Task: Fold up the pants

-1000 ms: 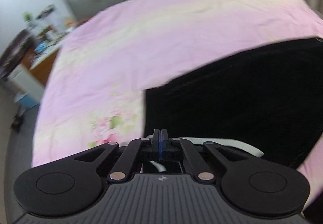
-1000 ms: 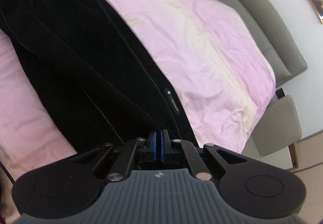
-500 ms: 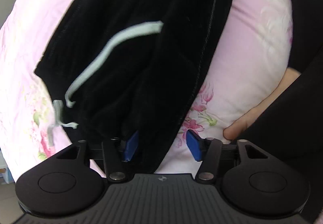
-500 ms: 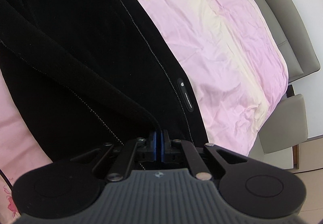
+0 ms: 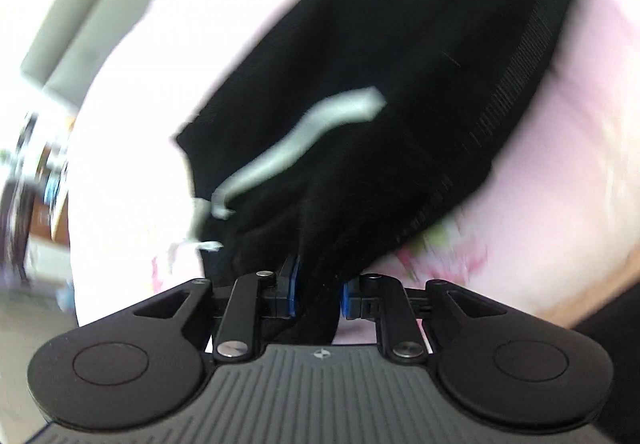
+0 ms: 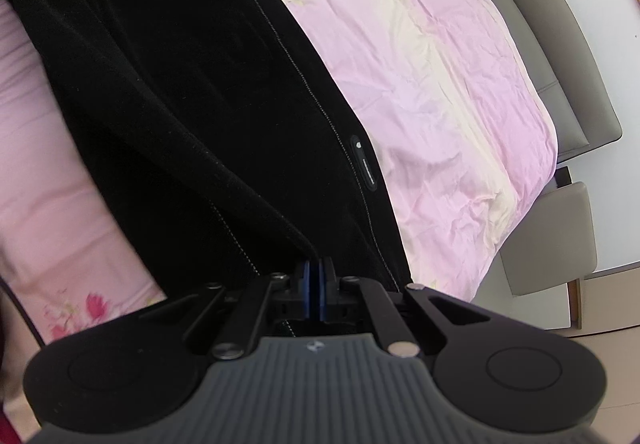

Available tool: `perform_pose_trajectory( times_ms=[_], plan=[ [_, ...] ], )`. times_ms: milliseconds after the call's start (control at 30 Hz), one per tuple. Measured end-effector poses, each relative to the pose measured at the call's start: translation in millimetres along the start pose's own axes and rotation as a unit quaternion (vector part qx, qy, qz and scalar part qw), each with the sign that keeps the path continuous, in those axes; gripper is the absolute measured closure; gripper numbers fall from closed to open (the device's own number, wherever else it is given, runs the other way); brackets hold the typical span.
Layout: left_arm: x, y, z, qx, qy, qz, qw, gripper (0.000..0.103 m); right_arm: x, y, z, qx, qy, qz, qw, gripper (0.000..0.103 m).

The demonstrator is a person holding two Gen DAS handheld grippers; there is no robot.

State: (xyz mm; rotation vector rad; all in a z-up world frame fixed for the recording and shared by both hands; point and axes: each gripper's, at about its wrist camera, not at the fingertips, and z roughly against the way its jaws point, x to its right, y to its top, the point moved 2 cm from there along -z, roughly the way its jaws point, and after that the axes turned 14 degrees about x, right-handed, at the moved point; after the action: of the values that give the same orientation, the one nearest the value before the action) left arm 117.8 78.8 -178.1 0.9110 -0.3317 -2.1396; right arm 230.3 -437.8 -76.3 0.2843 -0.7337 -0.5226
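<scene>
1. Up close in the left wrist view, the left gripper [image 5: 316, 294] has its blue pads [image 5: 291, 290] set a narrow way apart with a thick bunch of the black pants [image 5: 400, 56] running between them. The cloth fills the gap, so I judge it a grip, though motion blur makes contact on the right pad uncertain. A pale drawstring [image 5: 304, 140] lies across the fabric just ahead of the fingers, which marks this end as the waistband. The pants stretch away up and to the right over the pink bedspread [image 5: 560, 148]; the waist end looks lifted off it, though the blur makes that hard to confirm.

2. Over in the right wrist view, the right gripper [image 6: 315, 294] has its pads pressed together, pinching a stitched edge of the pants [image 6: 192, 84]. The legs run away from it to the upper left, lying long on the bedspread [image 6: 432, 56], with a small dark label [image 6: 364, 162] beside the outer seam. A grey headboard [image 6: 552, 28] borders the far side.

3. Judging the step: both ends appear gripped for a fold, with the garment not yet doubled over. The next move would call for carrying one end across to meet the other, keeping the seams aligned and the drawstring tucked clear, then laying it flat before letting go.
</scene>
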Motion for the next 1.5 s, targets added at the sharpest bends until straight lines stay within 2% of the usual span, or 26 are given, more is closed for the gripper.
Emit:
perform_pose_trajectory(
  times_ms=[100, 200, 300, 433, 633, 800, 933, 1000, 1067, 1133, 1233, 1267, 1367, 1400, 1433, 1500],
  plan=[
    [-37, 27, 24, 0.033, 0.008, 0.079, 0.9963, 0.082, -2, -1, 19, -0.003, 0.003, 0.007, 1.0, 0.103],
    [-70, 57, 25, 0.035, 0.008, 0.131, 0.9907, 0.082, 8, 0, 28, -0.006, -0.012, 0.004, 1.0, 0.103],
    [-99, 87, 5, 0.019, 0.01, 0.164, 0.9862, 0.083, 30, 7, 27, -0.002, -0.039, -0.019, 0.999, 0.103],
    [-119, 125, -49, -0.014, 0.02, 0.161, 0.9867, 0.083, 62, 25, -3, 0.004, -0.069, -0.05, 0.996, 0.103],
    [-129, 152, -132, -0.057, 0.023, 0.132, 0.9893, 0.082, 89, 44, -86, -0.031, -0.079, -0.067, 0.994, 0.103],
    [-125, 152, -186, -0.091, 0.011, 0.119, 0.9887, 0.078, 93, 47, -155, -0.058, -0.064, -0.081, 0.993, 0.103],
    [-121, 145, -222, -0.106, 0.004, 0.1, 0.9893, 0.061, 85, 43, -199, -0.079, -0.049, -0.083, 0.992, 0.103],
    [-122, 140, -233, -0.107, -0.001, 0.106, 0.9886, 0.057, 81, 39, -214, -0.087, -0.04, -0.084, 0.992, 0.103],
    [-126, 137, -242, -0.106, -0.003, 0.124, 0.9865, 0.046, 77, 35, -227, -0.094, -0.033, -0.086, 0.991, 0.103],
    [-133, 134, -248, -0.106, -0.009, 0.149, 0.9831, 0.044, 75, 34, -236, -0.097, -0.03, -0.084, 0.991, 0.103],
    [-148, 133, -249, -0.109, -0.024, 0.209, 0.9716, 0.044, 76, 36, -241, -0.101, -0.028, -0.089, 0.991, 0.103],
    [-155, 133, -246, -0.099, -0.022, 0.23, 0.9678, 0.041, 76, 36, -241, -0.102, -0.028, -0.088, 0.99, 0.103],
    [-185, 136, -234, -0.083, -0.014, 0.315, 0.9455, 0.036, 75, 39, -237, -0.103, -0.031, -0.086, 0.99, 0.103],
    [-190, 138, -229, -0.083, -0.017, 0.321, 0.9434, 0.036, 75, 39, -235, -0.104, -0.032, -0.085, 0.99, 0.103],
    [-190, 140, -224, -0.081, -0.017, 0.312, 0.9464, 0.036, 76, 40, -233, -0.104, -0.035, -0.086, 0.99, 0.103],
    [-189, 148, -207, -0.058, 0.019, 0.277, 0.959, 0.035, 78, 41, -228, -0.102, -0.041, -0.089, 0.99, 0.103]
  ],
)
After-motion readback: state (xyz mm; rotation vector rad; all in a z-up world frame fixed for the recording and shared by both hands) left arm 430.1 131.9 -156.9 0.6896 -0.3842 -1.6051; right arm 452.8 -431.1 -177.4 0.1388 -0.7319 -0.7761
